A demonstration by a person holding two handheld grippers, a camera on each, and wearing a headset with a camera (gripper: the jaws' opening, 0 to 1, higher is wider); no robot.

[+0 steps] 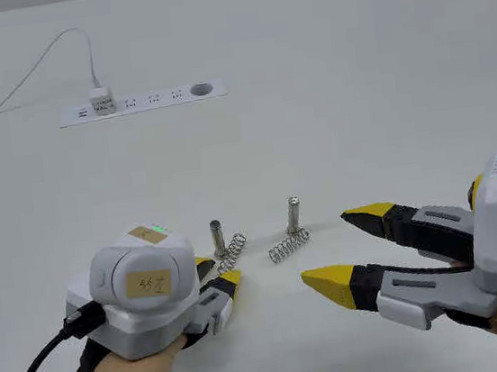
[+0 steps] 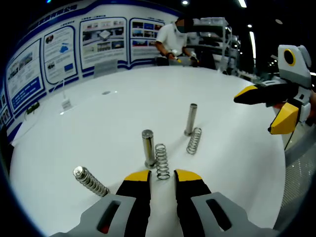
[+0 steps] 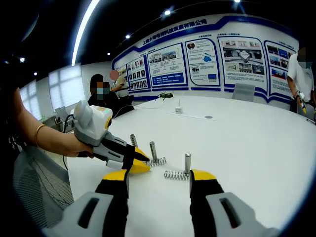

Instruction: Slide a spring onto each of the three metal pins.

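White tabletop (image 1: 355, 91) before a blue-trimmed poster wall (image 3: 207, 54), with left gripper (image 2: 163, 174) narrowly parted, right gripper (image 3: 160, 175) spread wide.

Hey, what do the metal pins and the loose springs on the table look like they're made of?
The pins look like polished metal, probably steel: bright silver, with sharp highlights down the shaft. The loose springs look like thin coiled metal wire, silver-grey and glinting; the exact alloy can't be told.

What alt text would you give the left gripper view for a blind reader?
The left claw, slightly open, points at a loose spring beside a bare pin. A second spring lies by the far pin; a third pin already wears one.
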